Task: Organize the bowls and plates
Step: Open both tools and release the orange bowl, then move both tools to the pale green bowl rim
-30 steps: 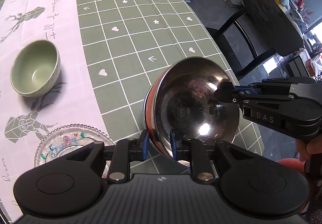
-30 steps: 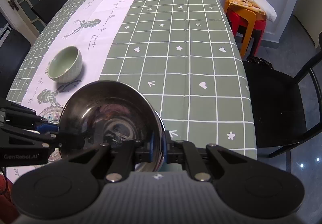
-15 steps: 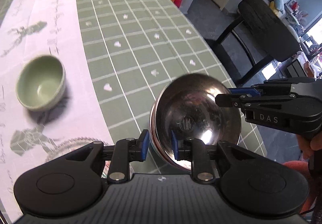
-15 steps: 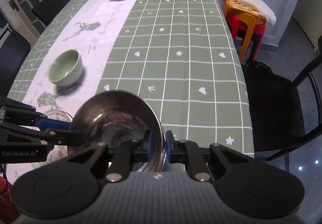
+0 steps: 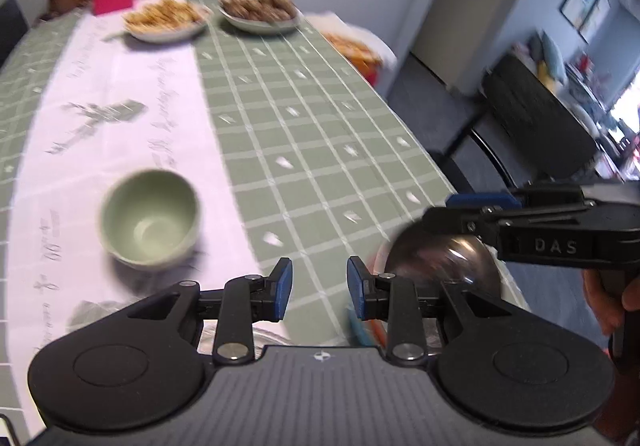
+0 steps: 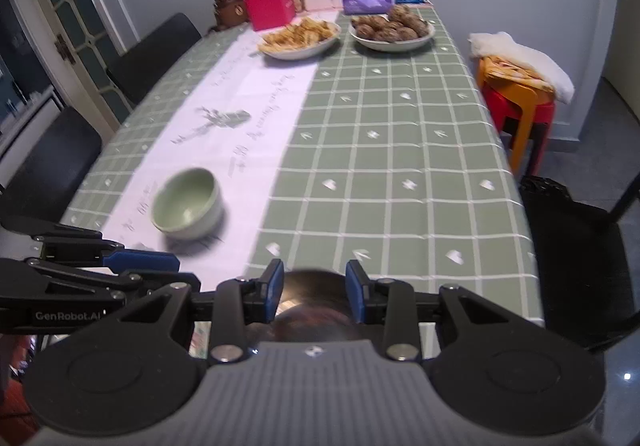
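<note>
A steel bowl [image 5: 440, 262] with an orange outer wall sits at the near right edge of the table; it also shows in the right wrist view [image 6: 312, 306], low between and behind my fingers. My left gripper [image 5: 319, 292] is open and empty, just left of the steel bowl. My right gripper [image 6: 314, 290] is open above the bowl, holding nothing. A pale green ceramic bowl [image 5: 150, 217] stands upright on the white runner, also in the right wrist view [image 6: 187, 203]. A patterned glass plate [image 5: 236, 338] is mostly hidden under my left gripper.
The table [image 6: 400, 165] has a green checked cloth. Two plates of food [image 6: 300, 37] [image 6: 391, 30], a pink box [image 6: 268, 7] and bottles stand at the far end. Black chairs stand left [image 6: 48, 165] and right [image 6: 580, 254]; a red stool [image 6: 520, 101] stands beyond.
Both grippers have opened and let go of the steel bowl, which went down to the near table edge. Both cameras have tilted up toward the far end of the table.
</note>
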`<state>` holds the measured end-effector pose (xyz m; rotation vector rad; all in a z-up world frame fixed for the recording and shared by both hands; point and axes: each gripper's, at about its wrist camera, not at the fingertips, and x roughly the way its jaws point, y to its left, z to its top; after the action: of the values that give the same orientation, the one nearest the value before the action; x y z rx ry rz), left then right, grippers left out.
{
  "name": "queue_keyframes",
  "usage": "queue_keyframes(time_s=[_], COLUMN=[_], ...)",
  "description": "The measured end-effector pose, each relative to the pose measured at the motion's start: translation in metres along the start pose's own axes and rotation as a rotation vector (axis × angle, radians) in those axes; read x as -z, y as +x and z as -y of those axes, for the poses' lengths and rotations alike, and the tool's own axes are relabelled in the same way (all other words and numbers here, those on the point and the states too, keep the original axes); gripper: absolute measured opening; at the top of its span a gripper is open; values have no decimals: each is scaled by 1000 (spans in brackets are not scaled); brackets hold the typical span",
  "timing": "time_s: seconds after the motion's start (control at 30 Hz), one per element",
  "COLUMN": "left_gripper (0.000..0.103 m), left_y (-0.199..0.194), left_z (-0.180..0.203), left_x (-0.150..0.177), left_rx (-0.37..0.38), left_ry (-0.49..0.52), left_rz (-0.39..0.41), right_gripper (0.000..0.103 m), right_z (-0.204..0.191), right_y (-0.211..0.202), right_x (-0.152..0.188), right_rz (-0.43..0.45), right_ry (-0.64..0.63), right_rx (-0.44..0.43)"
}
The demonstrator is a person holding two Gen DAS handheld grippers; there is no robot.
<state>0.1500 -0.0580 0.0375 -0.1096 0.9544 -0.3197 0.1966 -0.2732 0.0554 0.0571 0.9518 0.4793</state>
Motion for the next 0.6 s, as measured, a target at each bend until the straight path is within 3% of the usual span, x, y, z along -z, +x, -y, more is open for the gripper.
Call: queue_keyframes(time_s=[0.33,0.6], left_gripper=[35,35], left_y=[-19,-3], left_z=[-84,-133], left_x=[-8,-10], left_rx=[-112,-151], left_ry=[-167,-278], left_rz=[61,-3], right_gripper=[34,34], right_z=[-50,-83], right_y=[53,101], right_x=[-26,-40], right_rz=[-60,-130], right_ry=[31,16], right_rx=[-57,-44])
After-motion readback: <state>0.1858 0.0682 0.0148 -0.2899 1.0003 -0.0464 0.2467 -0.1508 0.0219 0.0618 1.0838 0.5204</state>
